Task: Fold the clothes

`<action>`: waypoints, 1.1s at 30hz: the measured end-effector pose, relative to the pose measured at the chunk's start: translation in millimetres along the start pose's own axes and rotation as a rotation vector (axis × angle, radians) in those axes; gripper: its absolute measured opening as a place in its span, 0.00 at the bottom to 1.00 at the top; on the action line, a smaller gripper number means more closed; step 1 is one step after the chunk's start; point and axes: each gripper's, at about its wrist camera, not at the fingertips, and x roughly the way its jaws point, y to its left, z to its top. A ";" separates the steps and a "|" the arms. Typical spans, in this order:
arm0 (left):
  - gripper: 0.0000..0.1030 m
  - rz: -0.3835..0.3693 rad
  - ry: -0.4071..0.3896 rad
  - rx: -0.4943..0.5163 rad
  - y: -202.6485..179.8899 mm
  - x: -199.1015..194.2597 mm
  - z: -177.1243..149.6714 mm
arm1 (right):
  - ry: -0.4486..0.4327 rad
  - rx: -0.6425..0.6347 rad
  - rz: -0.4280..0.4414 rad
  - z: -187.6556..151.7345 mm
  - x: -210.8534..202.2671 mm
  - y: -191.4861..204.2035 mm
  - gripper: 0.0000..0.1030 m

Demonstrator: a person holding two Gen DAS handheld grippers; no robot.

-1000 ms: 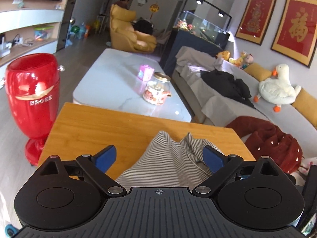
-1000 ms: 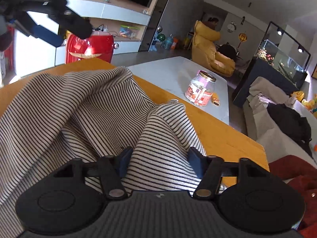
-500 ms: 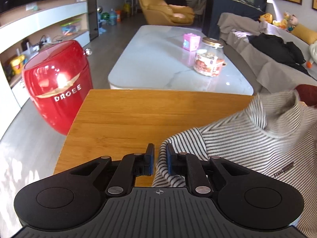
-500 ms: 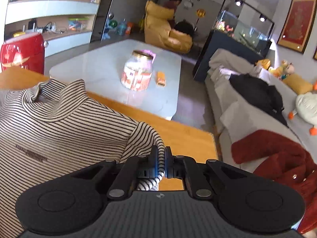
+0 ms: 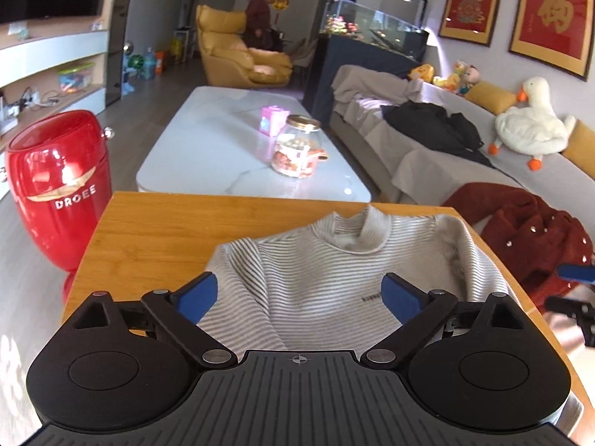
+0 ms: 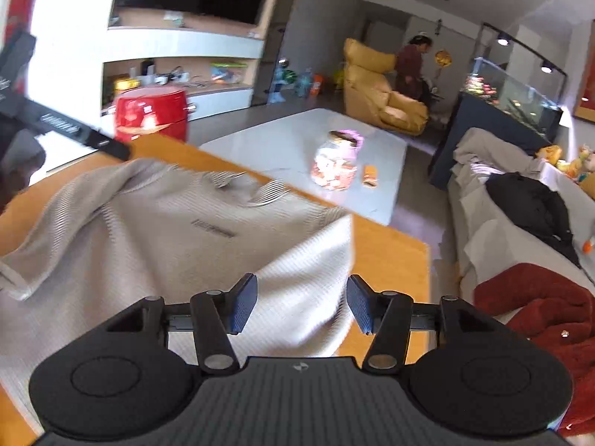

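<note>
The wooden desk point(image 5: 156, 223) took up most of both views, with a white marble coffee table point(image 5: 223, 141) right behind it. Spread flat on the desk was the striped mock-neck top point(image 5: 334, 260), front side up with a small dark logo showing on the chest. Its collar pointed away from the cameras toward the coffee table, so its long axis ran from the near edge of the desk to the far edge. Both shoulders sat close to the far right part of the desk, and its right side reached the desk's right edge.

The left tongs point(image 5: 299, 295) hovered over the chest of the top, blue pads spread wide apart, nothing between them. The right tongs point(image 6: 301, 306) were parted too, a bit less, hanging above the top's right-hand edge with no cloth pinched; that view was pretty motion-blurred.

Off the desk: a red DROEE bin point(image 5: 59, 186) on the floor to the left, a dark red coat point(image 5: 528, 234) on the sofa to the right, and a snack jar point(image 5: 295, 146) on the coffee table.
</note>
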 end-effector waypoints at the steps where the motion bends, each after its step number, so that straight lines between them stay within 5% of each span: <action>1: 0.98 -0.007 0.000 0.009 -4.5 -1.8 -4.6 | 0.022 -0.033 0.031 -8.2 -1.2 15.3 0.52; 4: 0.99 -0.017 0.014 0.019 -13.2 -2.1 -15.1 | 0.091 -0.143 0.117 -33.3 -1.9 62.0 0.52; 6: 0.99 -0.022 0.030 0.015 -14.9 -3.2 -20.5 | 0.097 -0.234 0.058 -46.0 6.6 80.4 0.47; 7: 1.00 -0.019 0.037 0.011 -14.1 -6.4 -23.8 | 0.080 -0.221 0.021 -37.4 6.0 71.4 0.42; 8: 1.00 -0.014 0.039 0.008 -12.7 -10.6 -25.8 | 0.058 -0.197 -0.016 -26.1 4.5 59.2 0.15; 9: 1.00 -0.009 0.037 0.010 -9.8 -15.8 -28.5 | 0.037 -0.174 -0.052 -14.9 3.0 47.0 0.09; 15: 1.00 0.014 0.039 -0.005 9.3 -44.7 -43.5 | -0.092 -0.029 -0.273 52.7 -6.0 -26.2 0.09; 17: 1.00 0.019 0.050 -0.029 16.9 -49.9 -48.4 | -0.214 0.108 -0.295 90.3 -25.2 -59.4 0.09; 19: 1.00 0.026 0.056 -0.050 23.4 -52.8 -51.4 | -0.325 0.199 -0.251 124.4 -42.2 -73.3 0.09; 25: 1.00 0.036 0.043 -0.098 37.3 -65.6 -54.3 | -0.381 0.202 -0.031 184.6 -23.9 -44.6 0.09; 33: 1.00 0.082 0.034 -0.148 58.7 -80.7 -53.5 | -0.231 0.159 0.059 180.3 59.1 19.6 0.11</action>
